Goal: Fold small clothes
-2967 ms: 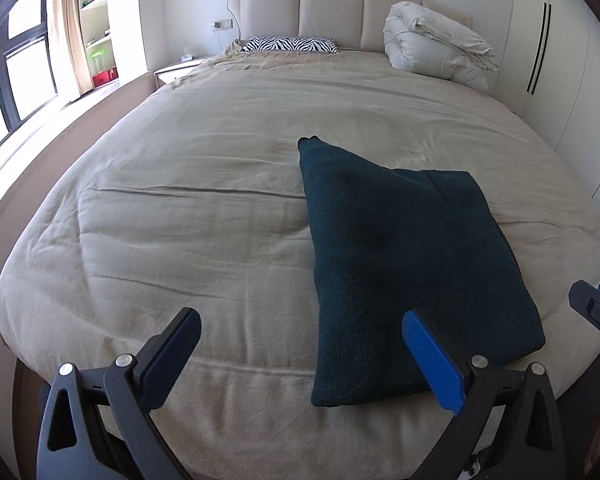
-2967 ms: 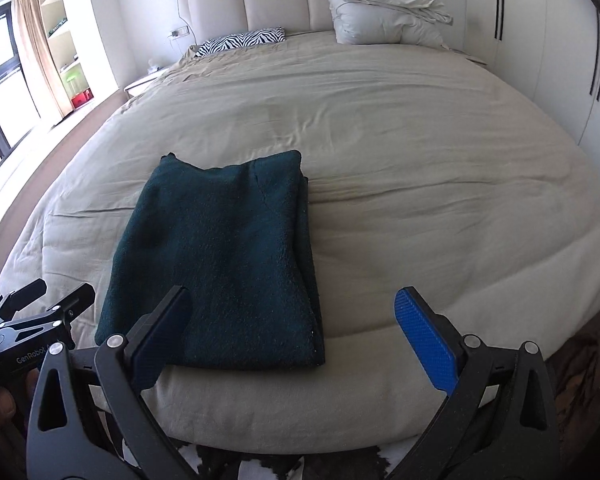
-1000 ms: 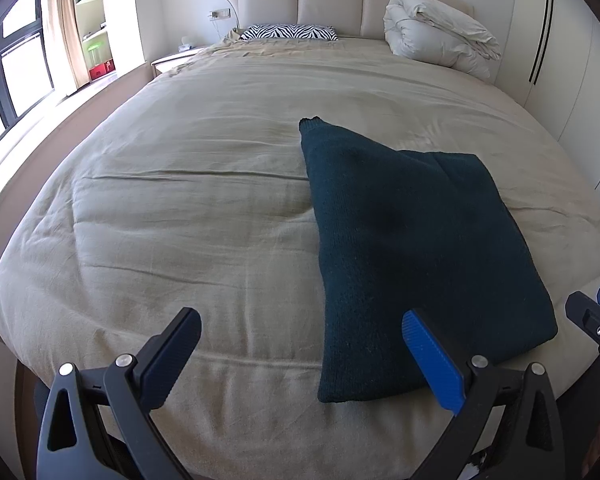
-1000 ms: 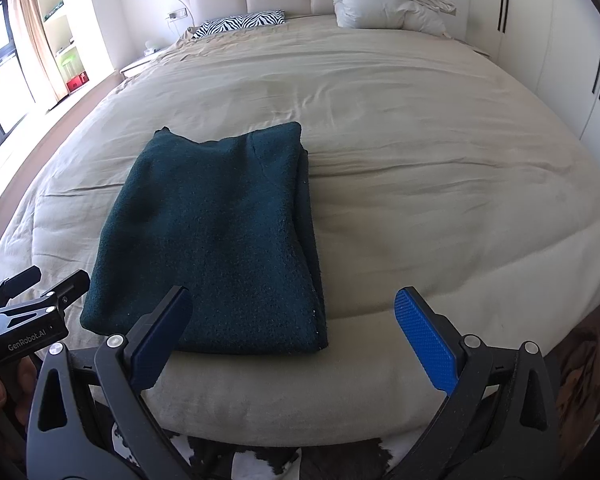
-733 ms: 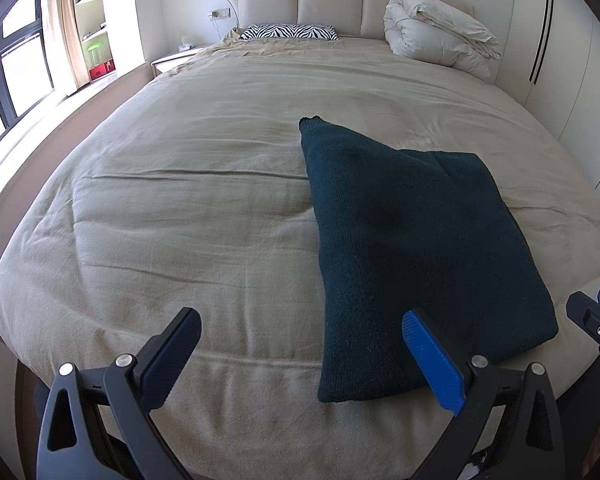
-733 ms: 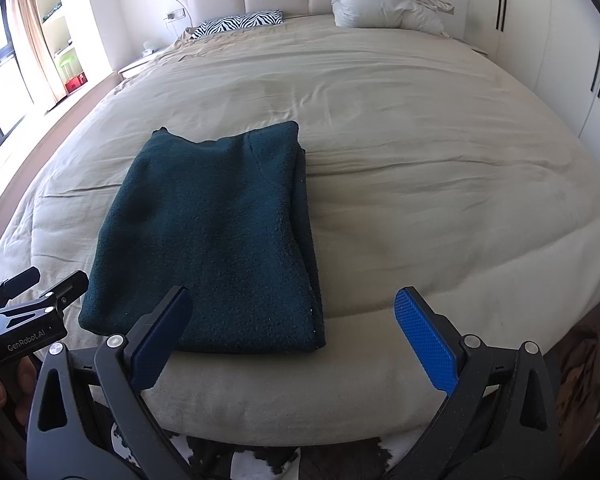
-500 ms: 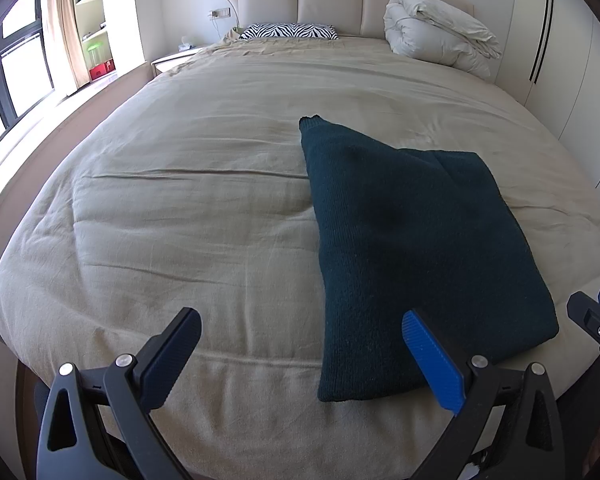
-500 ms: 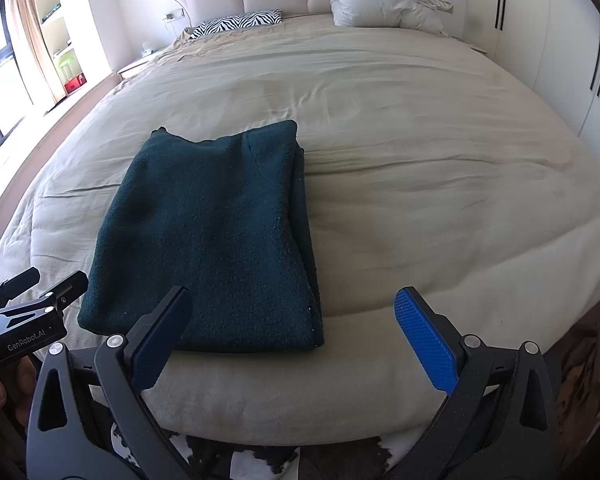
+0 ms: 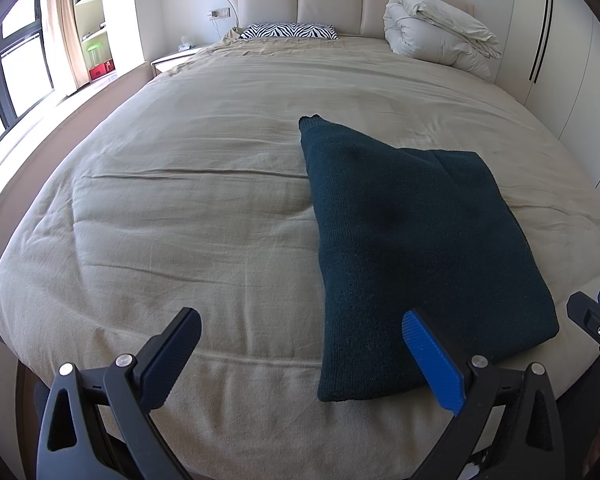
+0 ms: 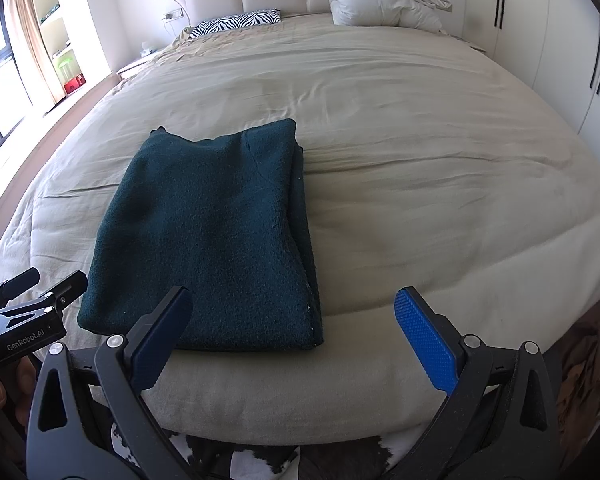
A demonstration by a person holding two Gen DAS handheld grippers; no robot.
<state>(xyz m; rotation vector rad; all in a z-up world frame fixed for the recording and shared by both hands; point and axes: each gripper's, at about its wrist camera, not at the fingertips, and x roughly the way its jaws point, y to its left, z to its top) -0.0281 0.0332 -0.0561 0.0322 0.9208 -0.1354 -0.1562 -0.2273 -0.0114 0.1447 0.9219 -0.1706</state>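
Garment: dark teal knit sweater (image 10: 204,236), fuzzy, folded into a thick rectangle, layered edges showing along its right side.
Position: lower left of centre in the right wrist view, lower right in the left wrist view, flat on the bed (image 10: 420,152) near the foot edge.
Long axis: runs from foot edge toward the headboard (image 9: 328,0).
Bedding: beige, lightly creased cover; zebra-striped pillow (image 9: 290,31); rolled white duvet (image 9: 436,36).
Left gripper (image 9: 300,354): fingers spread wide, empty.
Right gripper (image 10: 290,332): fingers spread wide, empty.
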